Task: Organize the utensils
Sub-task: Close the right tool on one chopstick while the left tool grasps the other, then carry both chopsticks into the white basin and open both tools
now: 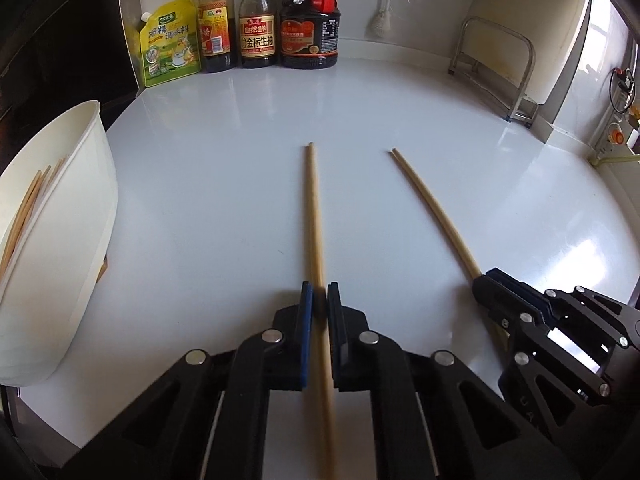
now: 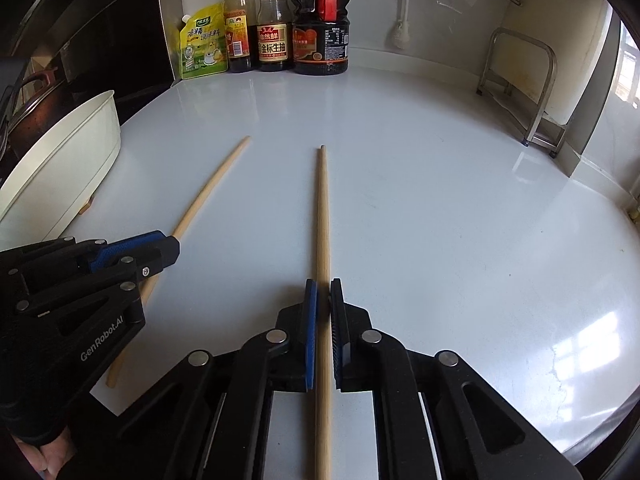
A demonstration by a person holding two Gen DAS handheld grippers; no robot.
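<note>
Two wooden chopsticks point away from me across the white counter (image 1: pixel 224 184). My left gripper (image 1: pixel 320 300) is shut on the left chopstick (image 1: pixel 314 216), which runs back between its pads. My right gripper (image 2: pixel 323 292) is shut on the right chopstick (image 2: pixel 323 208) in the same way. Each wrist view shows the other tool too: the right gripper (image 1: pixel 485 280) clamps its chopstick (image 1: pixel 432 208), and the left gripper (image 2: pixel 170 247) clamps its own (image 2: pixel 210 190). At the left stands a white container (image 1: pixel 80 200) with several chopsticks (image 1: pixel 24 208) inside.
A green seasoning pouch (image 1: pixel 170 40) and three sauce bottles (image 1: pixel 258 20) line the back wall. A metal rack (image 1: pixel 500 68) stands at the back right. A dark pot (image 2: pixel 32 100) sits beyond the white container (image 2: pixel 80 148). A gloved hand (image 2: pixel 36 412) holds the left tool.
</note>
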